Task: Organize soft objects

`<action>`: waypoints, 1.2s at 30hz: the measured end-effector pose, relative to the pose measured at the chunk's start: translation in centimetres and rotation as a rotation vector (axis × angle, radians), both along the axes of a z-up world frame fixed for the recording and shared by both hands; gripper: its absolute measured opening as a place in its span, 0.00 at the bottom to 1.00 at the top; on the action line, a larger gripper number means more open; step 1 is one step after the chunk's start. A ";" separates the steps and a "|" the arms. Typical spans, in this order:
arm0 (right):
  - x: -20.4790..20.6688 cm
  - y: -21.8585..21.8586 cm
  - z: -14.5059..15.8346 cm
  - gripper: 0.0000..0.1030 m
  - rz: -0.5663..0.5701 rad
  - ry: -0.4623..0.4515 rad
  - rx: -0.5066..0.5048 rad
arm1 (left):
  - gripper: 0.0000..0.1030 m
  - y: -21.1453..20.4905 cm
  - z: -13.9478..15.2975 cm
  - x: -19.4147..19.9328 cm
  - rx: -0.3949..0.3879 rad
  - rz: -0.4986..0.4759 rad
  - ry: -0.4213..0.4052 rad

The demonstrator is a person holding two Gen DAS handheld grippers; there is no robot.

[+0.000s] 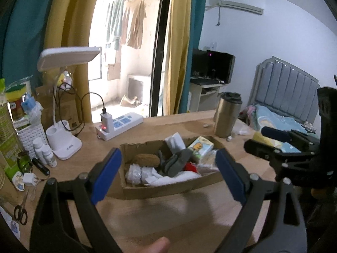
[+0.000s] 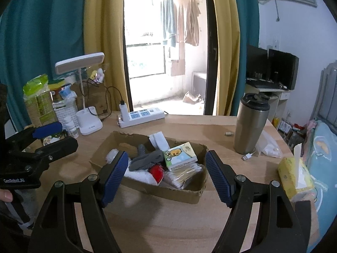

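Observation:
A shallow cardboard box (image 1: 160,189) (image 2: 172,191) sits mid-desk, holding soft items. In it lie a grey sock (image 1: 177,164) (image 2: 147,160), a white towel (image 1: 181,178) (image 2: 139,176), a cartoon tissue pack (image 1: 200,147) (image 2: 180,154), something red (image 1: 190,166) (image 2: 157,171) and a brown round piece (image 1: 146,160). My left gripper (image 1: 168,176) (image 2: 61,137) hovers open on the near side of the box, with nothing between its blue pads. My right gripper (image 2: 167,178) (image 1: 259,139) is also open and empty, above the box's near right part.
A steel tumbler (image 1: 227,116) (image 2: 250,124) stands right of the box, a yellow tissue pack (image 2: 294,177) near the right edge. Power strip (image 1: 120,124), desk lamp (image 1: 63,145), small bottles (image 1: 44,151) and scissors (image 1: 21,210) crowd the left side. A thumb (image 1: 158,244) shows below.

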State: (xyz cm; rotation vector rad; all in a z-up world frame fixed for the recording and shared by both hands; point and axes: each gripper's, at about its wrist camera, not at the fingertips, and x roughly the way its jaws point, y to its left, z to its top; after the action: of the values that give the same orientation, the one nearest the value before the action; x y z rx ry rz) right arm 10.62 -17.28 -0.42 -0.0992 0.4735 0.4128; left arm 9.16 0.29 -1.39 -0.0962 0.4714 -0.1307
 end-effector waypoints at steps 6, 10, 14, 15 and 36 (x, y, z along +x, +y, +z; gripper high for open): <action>-2.3 -0.1 0.7 0.77 -0.003 -0.025 -0.002 | 0.89 -0.4 0.8 -2.4 0.006 0.004 -0.015; -4.0 0.0 1.1 0.77 -0.005 -0.047 -0.001 | 0.89 -0.5 1.3 -4.1 0.011 0.013 -0.028; -5.7 0.0 1.5 0.77 -0.006 -0.074 -0.003 | 0.89 -0.3 1.8 -5.8 0.018 0.037 -0.048; -6.2 -0.1 1.6 0.77 -0.007 -0.081 -0.004 | 0.89 -0.2 1.9 -6.2 0.017 0.046 -0.051; -13.7 1.6 3.6 0.77 -0.005 -0.191 -0.074 | 0.89 2.0 3.7 -12.7 0.049 0.140 -0.131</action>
State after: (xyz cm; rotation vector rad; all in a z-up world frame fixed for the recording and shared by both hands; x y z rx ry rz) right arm -3.03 -15.65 3.22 -0.2067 0.3010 0.3772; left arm -3.51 2.26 2.36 -0.0719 0.3353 0.0119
